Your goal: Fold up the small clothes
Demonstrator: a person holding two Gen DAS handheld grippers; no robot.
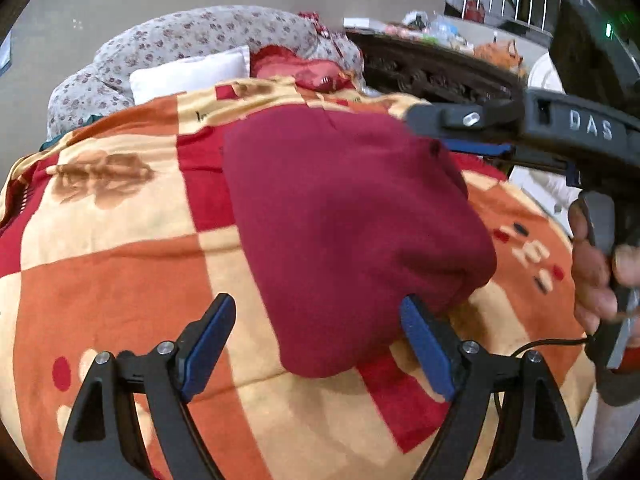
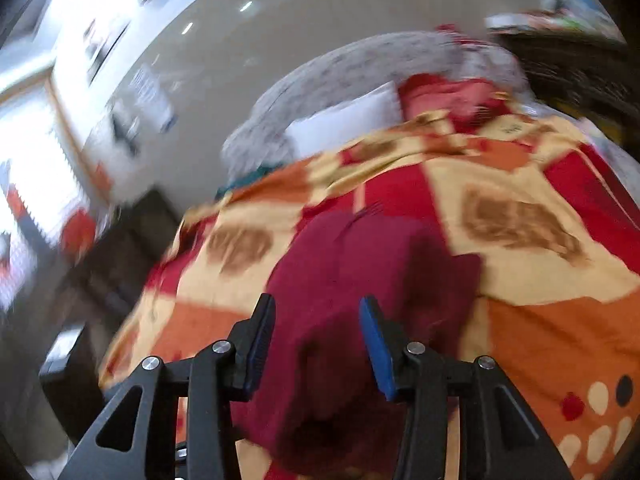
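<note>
A dark red garment [image 1: 344, 224] lies spread on a checked blanket [image 1: 112, 264] in orange, red and cream, which covers the bed. The cloth sits near the middle of the blanket, with its rounded bottom end closest to the blanket's near edge. It looks like it may already be folded once, but the pictures do not make that sure. The left gripper [image 1: 318, 336] is just over the near end of the cloth, with its blue fingers [image 1: 424, 344] spread wide and nothing between them. One finger is right by the cloth's side edge. The right gripper [image 2: 318, 336] has its fingers partly apart, not as wide, and they hold nothing too; they are above the red cloth on its other side. The right wrist picture is blurry, so that gripper seems to be moving fast. In the left wrist view the right tool reaches across the far end of the cloth, held by a hand [image 1: 596, 264]. To do this step well, each gripper should come down on an edge of the cloth, not the blanket, and pinch only the red cloth. Both should close at matching spots so the fold comes out straight. Lift just a little, carry the edge over, and lay it down flat. Going slowly would help, because the soft blanket can bunch up and get pinched by mistake. A white pillow [image 1: 188, 74] and a flowered quilt [image 1: 192, 38] lie at the far end of the bed, well apart from the work.
</note>
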